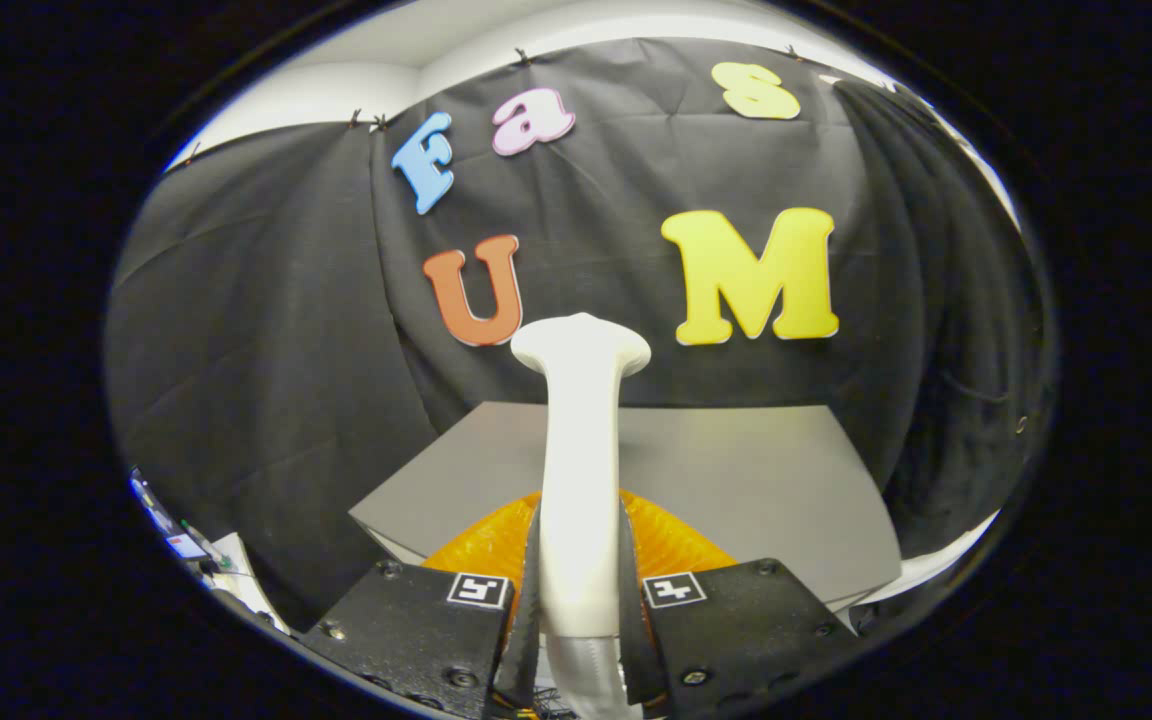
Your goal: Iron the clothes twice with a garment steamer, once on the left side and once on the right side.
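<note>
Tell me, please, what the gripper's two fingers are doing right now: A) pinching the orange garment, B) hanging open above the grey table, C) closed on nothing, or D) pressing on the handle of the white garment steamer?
D: both fingers of the gripper press against the handle of the white garment steamer, whose head points ahead beyond them.

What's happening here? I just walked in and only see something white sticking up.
A person's handheld gripper is shut on the handle of a white garment steamer, one finger pressing on each side. The steamer's head points out toward the black cloth wall. Just below and beyond the fingers lies an orange garment on a grey table. The head is held above the garment, not touching it.
</note>
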The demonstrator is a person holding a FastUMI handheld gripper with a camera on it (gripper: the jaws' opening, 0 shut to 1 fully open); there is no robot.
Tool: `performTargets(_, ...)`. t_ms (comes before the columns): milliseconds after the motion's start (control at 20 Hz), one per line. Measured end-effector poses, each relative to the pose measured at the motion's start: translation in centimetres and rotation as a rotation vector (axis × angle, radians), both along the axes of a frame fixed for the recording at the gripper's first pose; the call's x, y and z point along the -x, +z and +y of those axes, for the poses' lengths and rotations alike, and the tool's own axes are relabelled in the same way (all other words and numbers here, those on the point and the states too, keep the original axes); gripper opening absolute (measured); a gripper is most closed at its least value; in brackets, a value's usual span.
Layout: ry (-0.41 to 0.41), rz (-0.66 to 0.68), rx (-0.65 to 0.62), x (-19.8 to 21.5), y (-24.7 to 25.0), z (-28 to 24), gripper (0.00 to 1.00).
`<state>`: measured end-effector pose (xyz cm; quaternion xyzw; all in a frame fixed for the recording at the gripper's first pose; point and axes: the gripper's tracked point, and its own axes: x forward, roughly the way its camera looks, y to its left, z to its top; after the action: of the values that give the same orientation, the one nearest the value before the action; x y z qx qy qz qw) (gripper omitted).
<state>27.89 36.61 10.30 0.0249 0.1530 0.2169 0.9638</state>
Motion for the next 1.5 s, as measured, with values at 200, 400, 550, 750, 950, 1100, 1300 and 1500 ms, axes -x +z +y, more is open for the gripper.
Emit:
performTargets(200,-0.041,-0.08,-0.047,3.8,4.5,-5.8,0.36)
performTargets(400,-0.124,-0.178,-0.088,7.0,8.7,-13.3,0.36)
performTargets(550,-0.206,-0.23,-0.111,8.3,11.5,-19.3,0.36)
performTargets(750,-0.305,-0.282,-0.139,9.2,14.7,-26.7,0.36)
performTargets(950,-0.362,-0.333,-0.143,8.5,17.3,-32.2,0.35)
performTargets(1100,-0.385,-0.353,-0.133,6.7,18.9,-35.3,0.35)
performTargets(1300,-0.364,-0.371,-0.117,4.0,19.9,-36.5,0.36)
performTargets(1500,-0.341,-0.366,-0.071,1.8,18.9,-36.1,0.36)
